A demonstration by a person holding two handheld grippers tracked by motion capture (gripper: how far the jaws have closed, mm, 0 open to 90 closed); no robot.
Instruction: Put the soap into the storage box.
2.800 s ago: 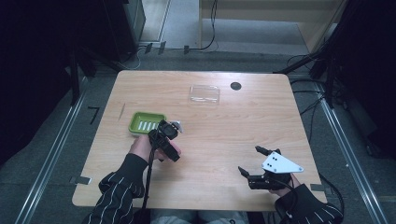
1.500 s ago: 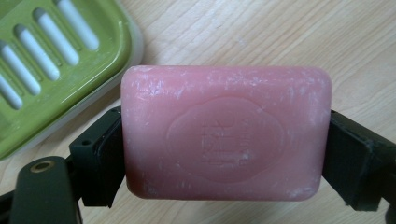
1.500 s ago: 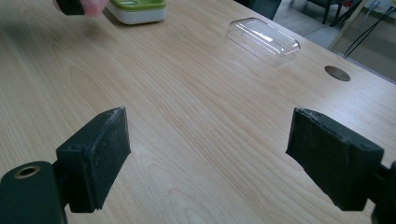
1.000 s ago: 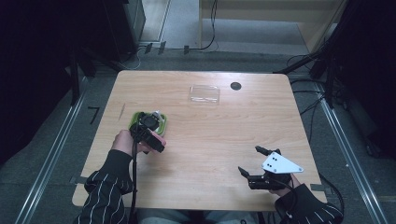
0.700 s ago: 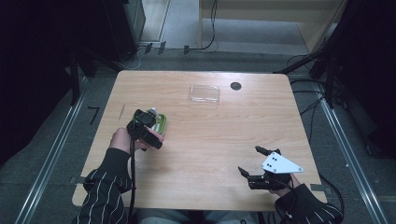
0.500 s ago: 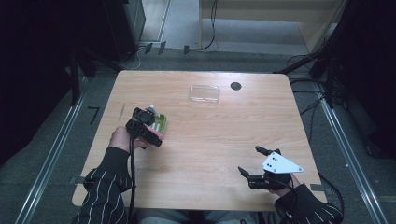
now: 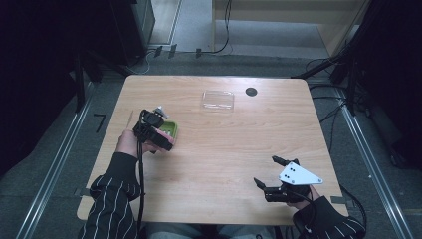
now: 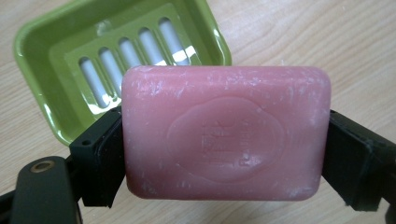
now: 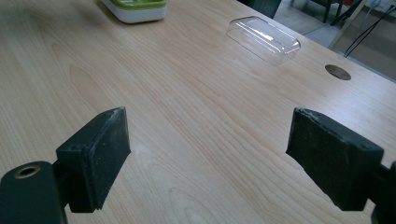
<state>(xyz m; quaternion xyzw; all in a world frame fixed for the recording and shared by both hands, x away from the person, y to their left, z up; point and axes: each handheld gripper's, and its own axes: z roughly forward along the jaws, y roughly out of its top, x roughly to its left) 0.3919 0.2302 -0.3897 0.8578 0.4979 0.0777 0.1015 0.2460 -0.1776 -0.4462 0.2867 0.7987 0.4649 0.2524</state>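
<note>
Left claw: the left gripper (image 8: pixel 224 154) is clamped on a pink soap bar (image 8: pixel 225 135), one black jaw against each short end, stamped face towards its camera.
Just beyond it: the green soap dish (image 8: pixel 51 56) with a slotted floor, behind and partly under the bar; whether they touch cannot be told.
Left arm: the striped sleeve (image 7: pixel 112 199) comes up from the near edge, with the hand (image 7: pixel 130 144) behind the gripper (image 7: pixel 158 134) at the dish (image 7: pixel 170 128).
Right claw: the right gripper (image 9: pixel 208 154) has its jaws wide apart around nothing, low over the wood near the table's near right corner (image 7: pixel 273 177).
Farther off: a clear lid (image 9: pixel 264 39) and a dark round hole (image 9: pixel 338 72) ahead of it.
Surface: the light wooden table (image 7: pixel 224 149).
Room: grey floor, cables, dark surroundings.
</note>
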